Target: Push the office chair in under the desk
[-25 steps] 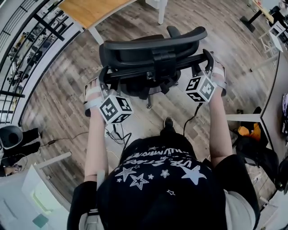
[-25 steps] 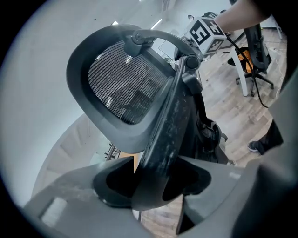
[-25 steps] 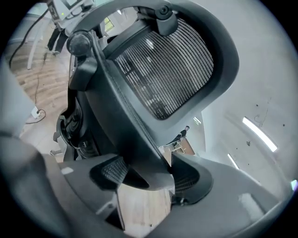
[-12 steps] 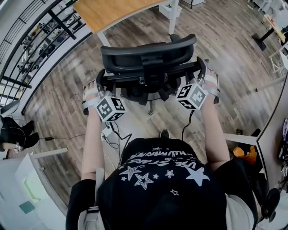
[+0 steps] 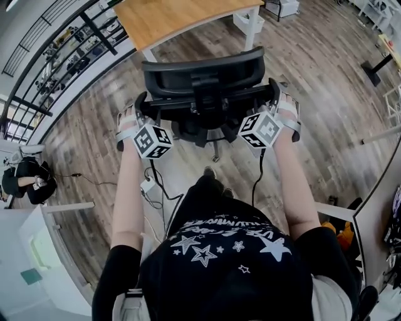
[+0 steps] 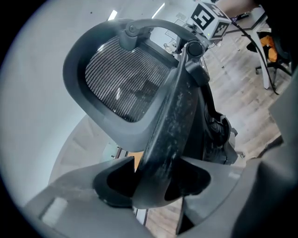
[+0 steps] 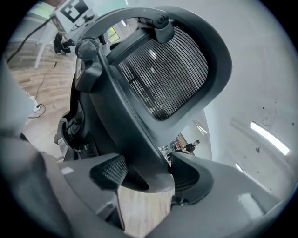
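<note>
Closest was the person's black shirt with white stars (image 5: 219, 251). Both arms reached forward. The left gripper (image 5: 141, 103) had its jaws squeezed tight on the left end of the back bar of the black office chair with a mesh back (image 5: 200, 75). The right gripper (image 5: 274, 91) squeezed the right end of the same bar. The chair stood on the brown wooden plank floor (image 5: 313, 75). Just past it was the light wooden desk with white legs (image 5: 182, 15). The chair's back was on the person's side of the desk's edge.
</note>
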Demonstrator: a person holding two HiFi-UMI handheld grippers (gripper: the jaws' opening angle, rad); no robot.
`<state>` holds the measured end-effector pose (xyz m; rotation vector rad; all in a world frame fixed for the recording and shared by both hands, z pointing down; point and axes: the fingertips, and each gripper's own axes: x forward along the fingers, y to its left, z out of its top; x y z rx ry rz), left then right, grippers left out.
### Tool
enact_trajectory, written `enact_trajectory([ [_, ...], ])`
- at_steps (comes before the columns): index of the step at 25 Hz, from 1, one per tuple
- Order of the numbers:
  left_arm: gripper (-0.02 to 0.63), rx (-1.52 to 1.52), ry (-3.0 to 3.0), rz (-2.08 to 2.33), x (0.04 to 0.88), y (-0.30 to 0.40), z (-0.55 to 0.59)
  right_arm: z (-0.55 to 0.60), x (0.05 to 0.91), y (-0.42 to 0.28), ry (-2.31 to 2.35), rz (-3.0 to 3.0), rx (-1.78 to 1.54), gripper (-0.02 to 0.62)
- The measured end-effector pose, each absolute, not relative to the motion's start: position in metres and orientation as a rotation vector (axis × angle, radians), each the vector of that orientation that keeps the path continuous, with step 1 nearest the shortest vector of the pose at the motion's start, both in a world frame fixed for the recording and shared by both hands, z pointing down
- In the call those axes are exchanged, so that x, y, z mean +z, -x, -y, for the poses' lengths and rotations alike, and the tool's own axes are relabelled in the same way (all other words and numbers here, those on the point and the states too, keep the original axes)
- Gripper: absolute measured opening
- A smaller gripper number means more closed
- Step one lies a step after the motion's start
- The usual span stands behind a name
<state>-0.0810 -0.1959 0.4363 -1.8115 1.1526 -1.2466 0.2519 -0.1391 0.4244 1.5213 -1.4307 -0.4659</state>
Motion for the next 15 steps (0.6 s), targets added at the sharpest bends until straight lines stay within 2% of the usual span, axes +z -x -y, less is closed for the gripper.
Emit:
enact_trajectory([
  [15,0.252,-1.252,1.803,-1.184,0.435,0.048,0.280,0.233,0.423,-0.286,-1.473,1.473,-0.488,0.285],
])
